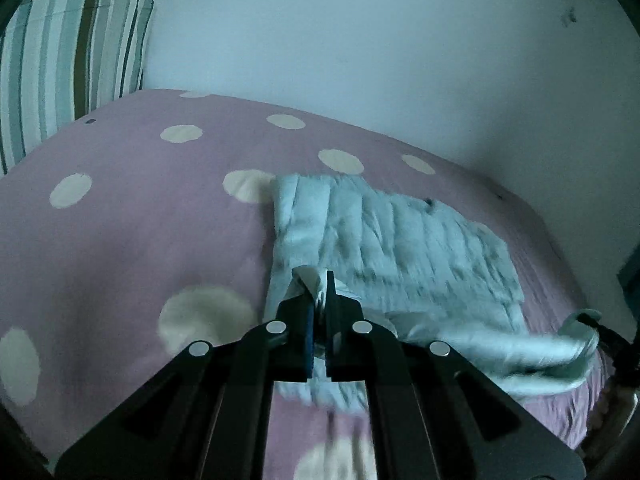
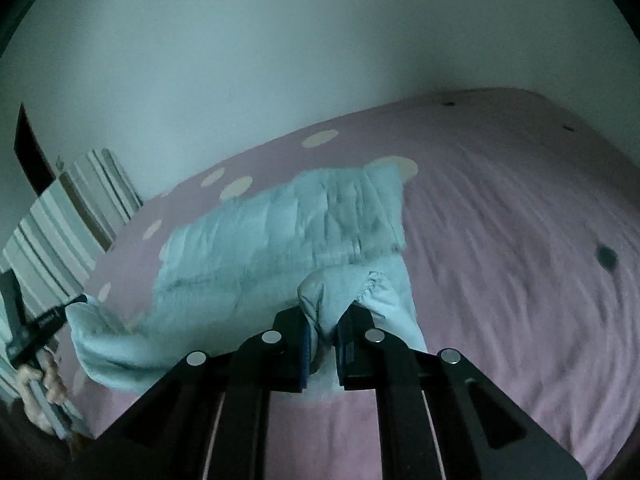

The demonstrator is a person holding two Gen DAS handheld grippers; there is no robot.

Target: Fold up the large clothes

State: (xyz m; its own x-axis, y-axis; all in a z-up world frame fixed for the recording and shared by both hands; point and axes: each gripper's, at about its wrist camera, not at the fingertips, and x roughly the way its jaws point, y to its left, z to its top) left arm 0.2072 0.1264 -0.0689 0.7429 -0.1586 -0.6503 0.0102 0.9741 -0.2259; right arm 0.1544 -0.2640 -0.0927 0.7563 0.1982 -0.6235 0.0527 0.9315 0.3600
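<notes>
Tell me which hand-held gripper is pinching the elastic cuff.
The right hand-held gripper: the gathered cuff of the pale quilted jacket bunches at its tips. The left hand-held gripper clamps plain fabric.

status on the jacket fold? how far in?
Early to mid fold. Done: the pale quilted jacket lies spread on the pink dotted bedcover. In hand: the left gripper and right gripper are each shut on the jacket's near edge, lifting it. Left: carry that edge over the body, lay it down, and finish the remaining folds.
</notes>
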